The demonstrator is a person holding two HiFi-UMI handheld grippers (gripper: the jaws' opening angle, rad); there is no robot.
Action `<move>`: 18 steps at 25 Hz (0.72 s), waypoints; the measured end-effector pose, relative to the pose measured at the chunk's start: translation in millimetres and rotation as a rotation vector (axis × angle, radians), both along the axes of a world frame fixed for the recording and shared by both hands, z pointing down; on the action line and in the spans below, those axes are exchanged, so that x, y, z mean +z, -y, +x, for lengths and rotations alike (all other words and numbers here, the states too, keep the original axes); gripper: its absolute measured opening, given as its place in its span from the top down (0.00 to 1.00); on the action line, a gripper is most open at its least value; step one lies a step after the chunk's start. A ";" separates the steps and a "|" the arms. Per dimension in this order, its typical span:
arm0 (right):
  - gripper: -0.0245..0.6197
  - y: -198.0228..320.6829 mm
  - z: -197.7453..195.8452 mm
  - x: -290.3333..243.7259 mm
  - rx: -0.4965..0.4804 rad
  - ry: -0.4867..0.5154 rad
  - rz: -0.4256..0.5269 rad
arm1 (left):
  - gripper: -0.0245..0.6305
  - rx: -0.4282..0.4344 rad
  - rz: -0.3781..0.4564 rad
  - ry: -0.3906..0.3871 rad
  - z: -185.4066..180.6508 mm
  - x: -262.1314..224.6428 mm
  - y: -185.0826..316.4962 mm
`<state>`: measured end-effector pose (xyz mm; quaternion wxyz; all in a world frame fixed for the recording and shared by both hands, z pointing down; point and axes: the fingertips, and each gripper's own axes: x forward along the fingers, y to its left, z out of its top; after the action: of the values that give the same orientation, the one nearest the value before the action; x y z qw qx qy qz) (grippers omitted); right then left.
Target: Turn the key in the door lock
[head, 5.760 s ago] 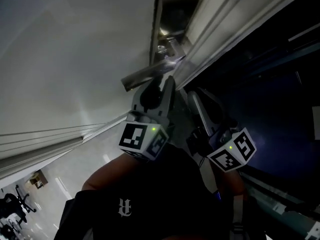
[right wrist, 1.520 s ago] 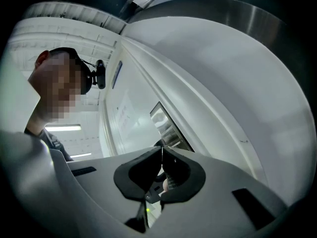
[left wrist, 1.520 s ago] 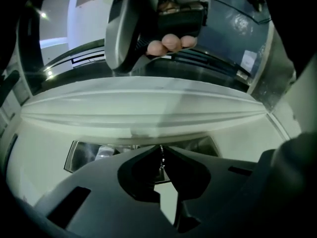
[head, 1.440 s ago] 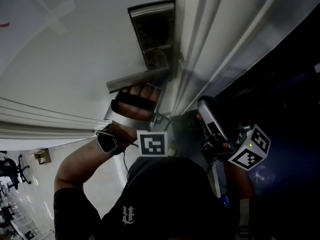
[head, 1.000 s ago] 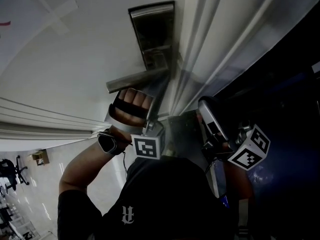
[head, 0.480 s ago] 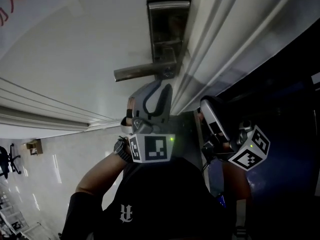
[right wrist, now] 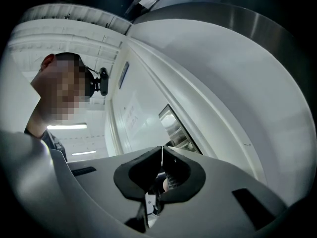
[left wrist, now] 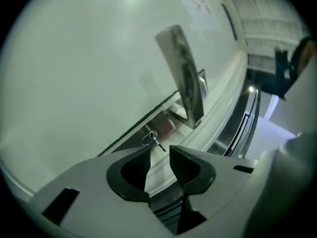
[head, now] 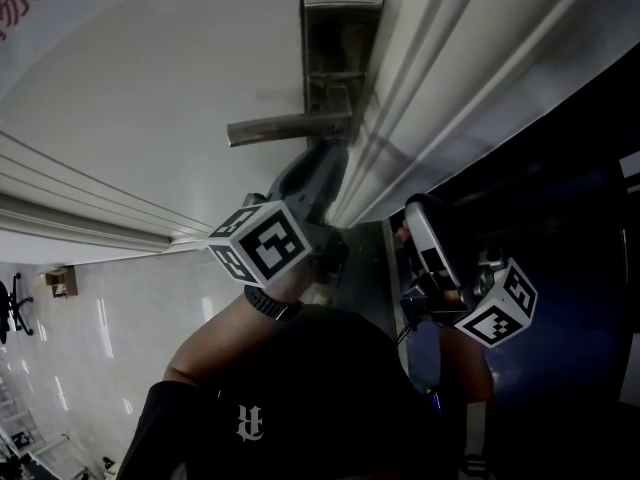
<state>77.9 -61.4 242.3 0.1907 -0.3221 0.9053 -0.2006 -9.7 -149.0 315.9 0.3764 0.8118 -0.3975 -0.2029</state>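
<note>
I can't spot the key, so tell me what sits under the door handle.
In the left gripper view, a small key with a ring sits under the handle, just ahead of the open left gripper. In the head view that gripper covers it.

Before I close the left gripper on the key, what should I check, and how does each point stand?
1. Key in the lock: ok. The key sticks out of the lock plate.
2. Left gripper open: ok. The left gripper has its jaws apart with nothing between them.
3. Key between the jaws: not ok. It lies just ahead of the tips.
4. Lever handle clear: ok. The lever handle sits above the gripper in the head view.
5. Right gripper out of the way: ok. The right gripper is shut, empty and held back.
6. Key's turn position: cannot tell.
</note>
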 end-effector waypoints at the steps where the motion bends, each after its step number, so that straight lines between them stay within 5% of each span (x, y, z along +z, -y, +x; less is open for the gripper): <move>1: 0.94 -0.7 -0.8 -0.6 -0.004 0.000 0.001 | 0.81 0.009 -0.033 -0.071 0.7 0.6 1.4; 10: 0.94 -0.4 -7.8 -5.7 -0.025 -0.005 0.008 | 0.81 0.020 -0.148 -0.419 5.8 -2.9 12.8; 18: 0.94 3.7 -10.3 -4.3 -0.034 -0.013 -0.004 | 0.91 -0.034 -0.126 -0.447 4.5 -4.8 16.3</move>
<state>67.6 -65.1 238.0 0.1807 -0.3083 0.9115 -0.2035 -5.2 -165.3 311.1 0.5013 0.7148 -0.3300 -0.3589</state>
